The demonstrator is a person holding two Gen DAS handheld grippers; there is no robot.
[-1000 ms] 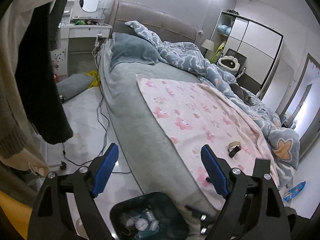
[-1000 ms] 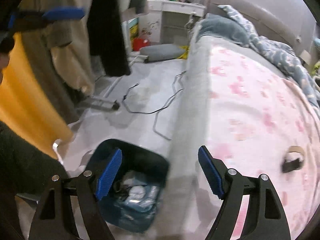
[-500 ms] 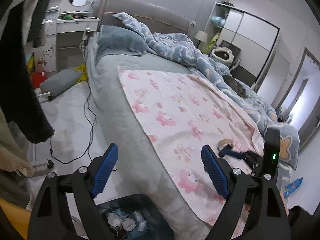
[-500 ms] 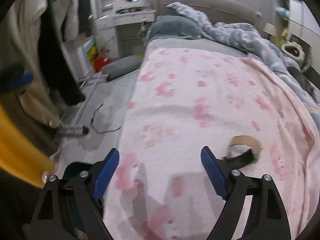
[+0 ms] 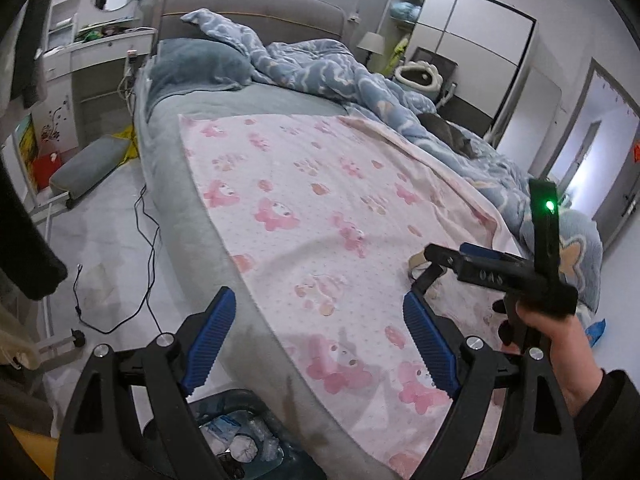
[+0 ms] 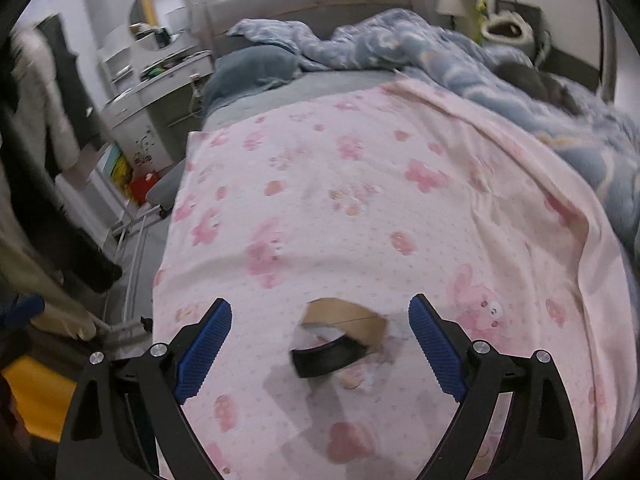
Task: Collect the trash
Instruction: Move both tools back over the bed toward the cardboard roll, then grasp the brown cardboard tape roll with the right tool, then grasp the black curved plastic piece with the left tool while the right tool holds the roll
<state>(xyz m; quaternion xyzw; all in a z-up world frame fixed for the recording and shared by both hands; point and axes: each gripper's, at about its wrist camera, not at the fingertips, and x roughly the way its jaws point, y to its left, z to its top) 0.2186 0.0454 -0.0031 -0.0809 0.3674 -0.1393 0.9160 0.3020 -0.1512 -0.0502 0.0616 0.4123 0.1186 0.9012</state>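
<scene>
Here, pink blanket [image 6: 360, 200] covers bed [image 5: 192, 184].

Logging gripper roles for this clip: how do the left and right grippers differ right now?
The right gripper hangs over the pink blanket, framing the cardboard tape ring; the left gripper frames only bare blanket and grey mattress edge. The left gripper sits above the trash bin on the floor; no bin appears under the right one. Both are open, empty, with blue ribbed pads.
</scene>
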